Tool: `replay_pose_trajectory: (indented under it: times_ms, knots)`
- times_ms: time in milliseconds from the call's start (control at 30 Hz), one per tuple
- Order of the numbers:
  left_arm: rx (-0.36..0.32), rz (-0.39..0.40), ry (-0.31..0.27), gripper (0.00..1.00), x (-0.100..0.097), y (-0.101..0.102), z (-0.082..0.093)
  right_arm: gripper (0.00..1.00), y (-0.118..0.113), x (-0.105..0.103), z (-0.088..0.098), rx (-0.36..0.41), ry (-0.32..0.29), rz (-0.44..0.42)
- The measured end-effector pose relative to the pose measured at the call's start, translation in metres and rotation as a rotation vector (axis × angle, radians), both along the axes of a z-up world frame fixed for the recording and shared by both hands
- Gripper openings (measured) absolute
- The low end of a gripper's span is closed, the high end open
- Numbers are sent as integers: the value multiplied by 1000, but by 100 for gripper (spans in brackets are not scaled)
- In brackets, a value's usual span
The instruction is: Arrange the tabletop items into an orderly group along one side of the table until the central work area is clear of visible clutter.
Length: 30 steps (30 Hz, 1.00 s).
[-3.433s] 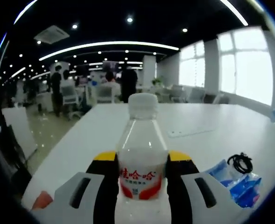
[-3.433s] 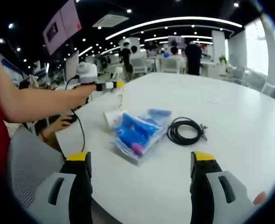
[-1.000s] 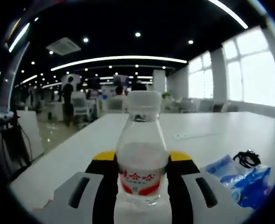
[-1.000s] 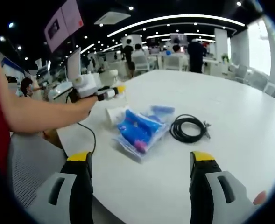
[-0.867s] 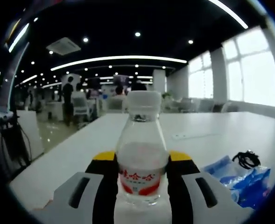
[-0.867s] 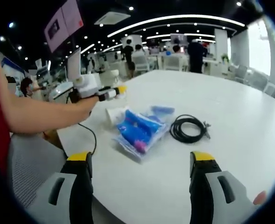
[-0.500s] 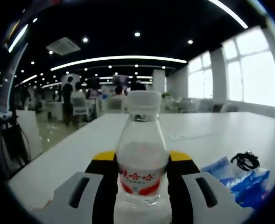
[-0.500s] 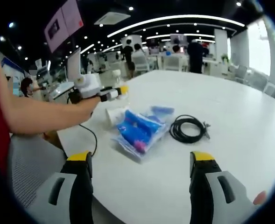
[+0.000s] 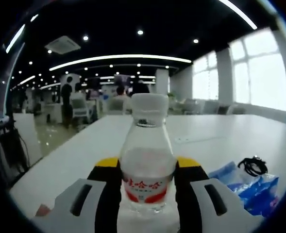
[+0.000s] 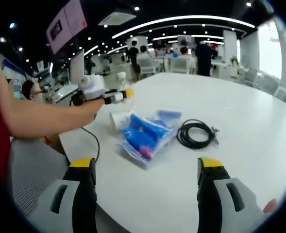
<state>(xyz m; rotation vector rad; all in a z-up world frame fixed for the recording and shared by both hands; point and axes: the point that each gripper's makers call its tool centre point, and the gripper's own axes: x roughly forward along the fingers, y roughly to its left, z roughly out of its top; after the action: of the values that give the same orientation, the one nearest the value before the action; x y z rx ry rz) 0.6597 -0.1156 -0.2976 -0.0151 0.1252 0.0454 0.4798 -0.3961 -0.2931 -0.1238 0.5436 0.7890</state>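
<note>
Fingers of the left gripper (image 9: 146,194) are closed on 1 clear water bottle (image 9: 147,160), which stands upright between them, its long axis vertical and its white cap above the yellow-tipped pads. Whether the bottle's base touches the worktop (image 9: 201,138) cannot be told. Fingers of the right gripper (image 10: 146,194) stand wide apart and hold nothing, hovering over the near worktop edge.

Just beyond the right gripper lies a clear bag of blue items (image 10: 145,134), and beside it, toward the worktop's centre, a coiled black cable (image 10: 195,134); the 2 lie close together but do not appear to touch. Farther off, by the left-hand edge, the person's forearm (image 10: 50,116) reaches out with the left gripper and bottle.

Judged from this layout, the bottle is about to be set down near that edge, where bare surface remains. The right gripper is the nearer to bag and cable; the far expanse offers open room.
</note>
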Motion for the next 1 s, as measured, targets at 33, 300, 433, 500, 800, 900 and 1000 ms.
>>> replay_pose_trajectory:
  times_ms: [33, 300, 433, 500, 800, 900, 1000]
  knots:
    - [-3, 0, -1, 41, 0, -1, 1, 86, 0, 0, 0, 0, 0, 0]
    - [-39, 19, -10, 59, 0, 1, 4, 86, 0, 1, 0, 1, -1, -2]
    - [-65, 47, 4, 77, 0, 5, 4, 86, 0, 0, 0, 1, -2, 0]
    - [-79, 40, 5, 80, 0, 4, 4, 86, 1, 0, 1, 2, -3, 1]
    - [-61, 21, -13, 81, -3, 1, 13, 86, 3, 0, 2, 5, -7, 9]
    - [-56, 21, -18, 81, -4, 3, 15, 86, 5, -1, 3, 7, -11, 14]
    - [-56, 24, -22, 80, -7, 5, 18, 86, 5, -1, 4, 9, -14, 16]
